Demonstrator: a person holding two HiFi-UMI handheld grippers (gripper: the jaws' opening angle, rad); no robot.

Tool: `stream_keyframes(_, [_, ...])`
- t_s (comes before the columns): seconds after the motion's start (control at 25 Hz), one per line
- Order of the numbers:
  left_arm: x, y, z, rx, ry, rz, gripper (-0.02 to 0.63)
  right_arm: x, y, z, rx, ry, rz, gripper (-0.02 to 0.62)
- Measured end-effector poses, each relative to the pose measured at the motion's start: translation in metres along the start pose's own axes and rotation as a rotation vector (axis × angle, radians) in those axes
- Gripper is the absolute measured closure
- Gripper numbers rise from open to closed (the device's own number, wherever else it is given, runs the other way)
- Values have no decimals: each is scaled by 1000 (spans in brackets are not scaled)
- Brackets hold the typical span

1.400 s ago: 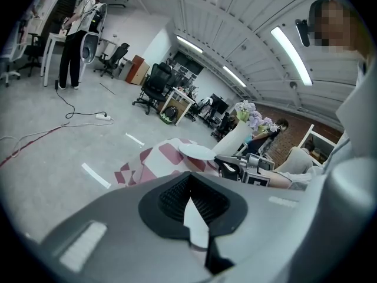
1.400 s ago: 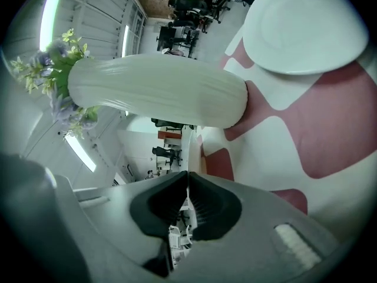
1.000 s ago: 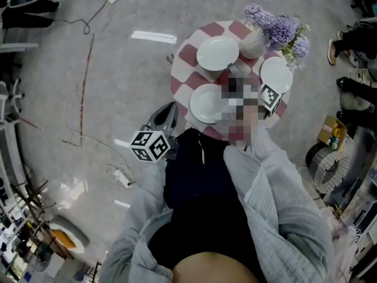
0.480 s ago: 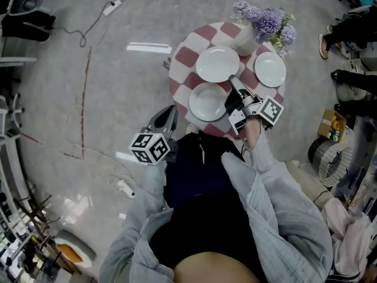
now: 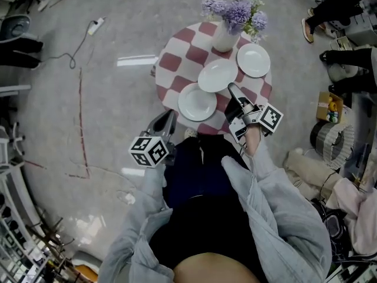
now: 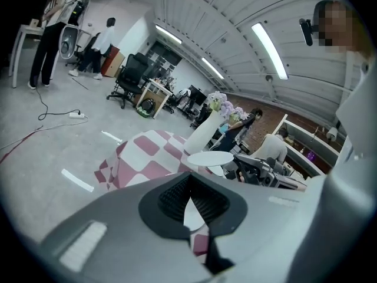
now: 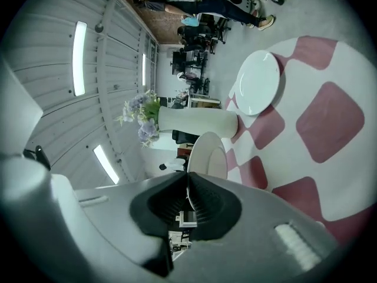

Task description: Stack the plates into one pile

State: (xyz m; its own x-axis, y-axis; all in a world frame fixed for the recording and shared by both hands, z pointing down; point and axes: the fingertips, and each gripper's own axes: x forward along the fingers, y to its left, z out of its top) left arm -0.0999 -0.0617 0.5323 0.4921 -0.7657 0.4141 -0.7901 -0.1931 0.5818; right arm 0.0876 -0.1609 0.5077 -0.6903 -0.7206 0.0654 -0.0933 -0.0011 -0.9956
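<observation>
Three white plates are on or over the round red-and-white checked table [image 5: 177, 63]. One plate [image 5: 197, 101] lies at the near edge, and another plate [image 5: 253, 60] lies at the far right. The middle plate [image 5: 217, 75] [image 7: 207, 155] is raised a little above the cloth. My right gripper [image 5: 231, 87] [image 7: 187, 175] is shut on its near rim. My left gripper [image 5: 169, 115] [image 6: 189, 178] hangs off the table's near left edge, jaws together and empty. In the left gripper view the held plate [image 6: 210, 158] hovers over the cloth.
A white vase [image 5: 225, 37] [image 7: 197, 122] with purple flowers stands at the table's far edge, close behind the plates. Boxes, bags and shoes [image 5: 330, 108] crowd the floor to the right. A cable and power strip [image 5: 94, 25] lie on the floor at the far left.
My right gripper reached the middle plate's rim, closed on it and lifted it toward the near plate. My left gripper shifted slightly beside the table.
</observation>
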Motion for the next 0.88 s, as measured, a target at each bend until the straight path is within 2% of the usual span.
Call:
stream_keyframes(0.52, [53,-35,4,61,80,-105,595,-41,-3,63,-6,-149,3,578])
stream_keyframes(0.88, [74,-41,14,81,105,-103,595,-39,-13,122,7,-227,-2,577])
